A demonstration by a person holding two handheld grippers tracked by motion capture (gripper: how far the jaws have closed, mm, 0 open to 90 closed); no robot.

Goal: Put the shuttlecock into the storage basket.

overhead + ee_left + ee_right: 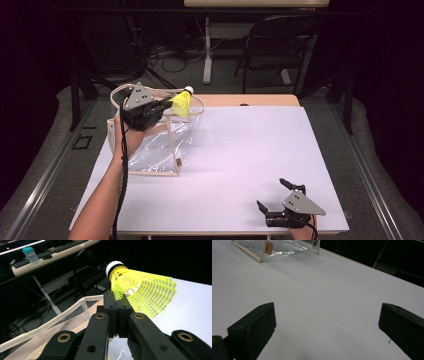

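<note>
Left gripper [167,103]: closed tight on the yellow birdie [183,102], pinched by its skirt
Birdie: held above the clear bag [155,145]
Right gripper [274,195]: jaws wide, nothing held, resting on the table [250,150]

The desk [260,150] has a white top, with a strip of light wood at its far edge. Around it the floor [65,130] is grey, and the room behind is very dark, almost black. Beyond the desk stands a black folding chair [272,47] and beside it the white leg of another table [207,50], with black cables [165,52] lying on the floor near it. On that far table there is a keyboard [67,246] and a clear bottle with a teal cap [31,255].
</note>
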